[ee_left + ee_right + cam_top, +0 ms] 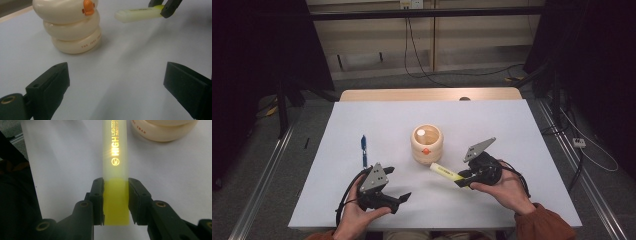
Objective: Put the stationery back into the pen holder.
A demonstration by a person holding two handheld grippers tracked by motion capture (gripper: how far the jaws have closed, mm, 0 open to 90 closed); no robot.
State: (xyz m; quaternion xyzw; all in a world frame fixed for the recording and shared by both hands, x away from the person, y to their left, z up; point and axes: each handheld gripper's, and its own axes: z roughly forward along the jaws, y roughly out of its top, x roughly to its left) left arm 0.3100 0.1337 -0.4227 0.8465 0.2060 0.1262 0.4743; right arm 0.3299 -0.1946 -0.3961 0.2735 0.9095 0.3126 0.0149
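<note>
A person sits at a white bench [362, 200], a gripper in each hand. The right gripper [115, 202] has its jaws closed on the yellow end of a highlighter [115, 157], which is lifted just above the bench near the middle, its pale cap pointing at a cream, ringed pen pot [427, 144] just beside it. The left gripper [117, 87] hovers near the front edge, jaws wide apart and empty. A blue pen [363, 150] lies toward the left edge (untouched). To do this well, the highlighter probably needs tipping upright, cap downward, and centring over the pot's open mouth before the jaws let go, so it does not catch the rim or topple the pot.
</note>
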